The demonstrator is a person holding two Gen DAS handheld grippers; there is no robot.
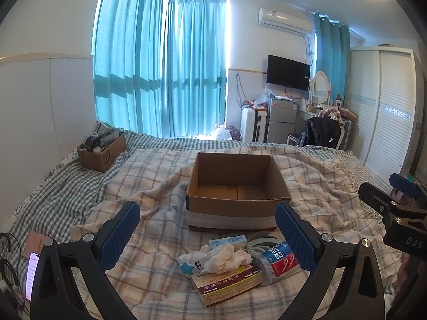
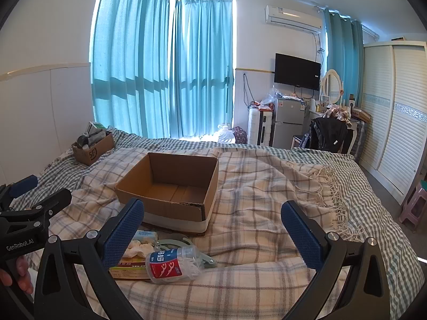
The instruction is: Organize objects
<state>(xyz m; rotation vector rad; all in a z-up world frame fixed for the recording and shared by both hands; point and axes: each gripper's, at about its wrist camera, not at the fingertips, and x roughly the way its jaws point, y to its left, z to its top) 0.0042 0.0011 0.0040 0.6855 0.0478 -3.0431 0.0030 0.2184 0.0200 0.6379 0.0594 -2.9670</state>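
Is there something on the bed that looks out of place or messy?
Yes. In front of the empty cardboard box, small items lie in a loose heap on the blanket: a clear jar on its side, a crumpled tissue over a medicine box. None is in the box yet.

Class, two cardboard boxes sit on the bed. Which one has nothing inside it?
The big box in the middle of the blanket, its bare floor showing. The small box near the wall is crammed with things.

box [image 1: 237, 186] top open, interior bare | clutter pile [image 1: 234, 264] packed against its near wall | blanket [image 2: 267, 192] right of box bare | second box [image 1: 101, 152] far-left, full
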